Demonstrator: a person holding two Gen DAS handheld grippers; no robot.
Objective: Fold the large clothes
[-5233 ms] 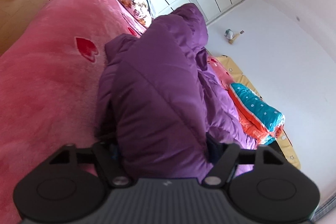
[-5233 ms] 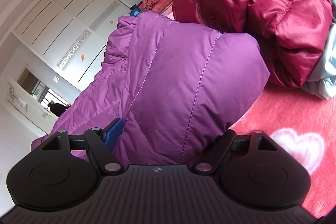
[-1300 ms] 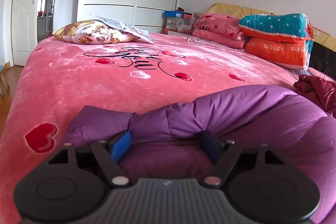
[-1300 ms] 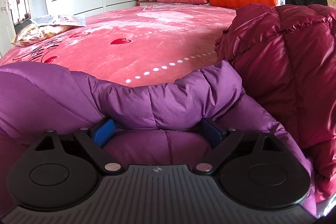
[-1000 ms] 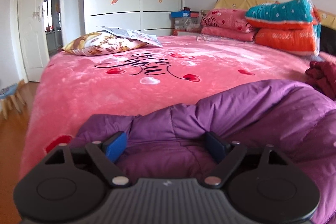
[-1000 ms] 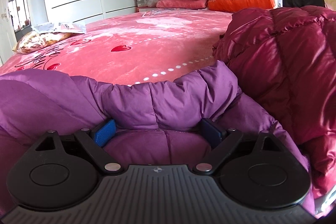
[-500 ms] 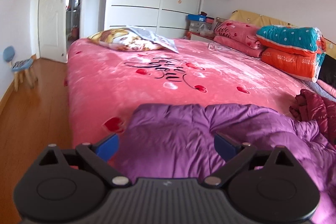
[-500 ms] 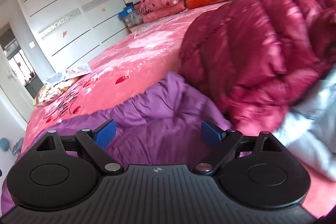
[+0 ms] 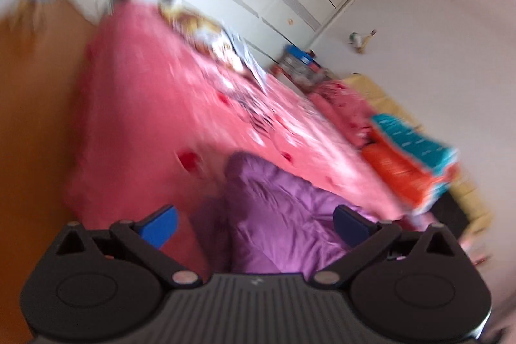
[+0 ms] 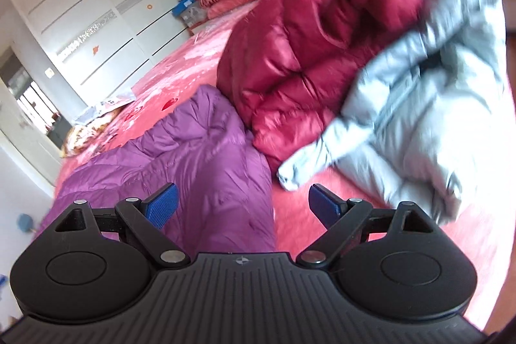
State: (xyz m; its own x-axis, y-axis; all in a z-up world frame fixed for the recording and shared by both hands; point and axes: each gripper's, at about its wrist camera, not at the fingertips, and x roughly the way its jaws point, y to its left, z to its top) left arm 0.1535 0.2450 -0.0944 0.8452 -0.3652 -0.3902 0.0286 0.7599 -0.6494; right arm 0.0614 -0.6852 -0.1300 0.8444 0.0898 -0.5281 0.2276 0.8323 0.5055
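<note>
Left claw [image 9: 254, 223]: wide open, jaws have just been opening, nothing pinched; purple jacket [image 9: 277, 215] lies past the tips on the pink bed [image 9: 145, 118]. Right claw [image 10: 240, 203]: open too, empty, blue pads clear of the cloth; same purple jacket [image 10: 193, 157] under its left pad, running to 10 o'clock.

Step in hand, as I read it: purple jacket set down folded, claws free for the next garment. To do it well: keep both claws spread until right over a hem or shoulder seam, grab two matching edges, lift level so the puffy fill doesn't slump, and don't drag across the finished purple bundle.

View differences: only the right wrist view shows the maroon jacket [image 10: 306, 31] at 12 to 1 o'clock, touching the purple one, and the pale grey jacket [image 10: 419, 102] at 2 o'clock leaning on it. Left wrist view, heavily blurred, adds wood floor [image 9: 35, 118] at 9 o'clock and the orange-teal quilt stack [image 9: 409, 157] at 3 o'clock.
</note>
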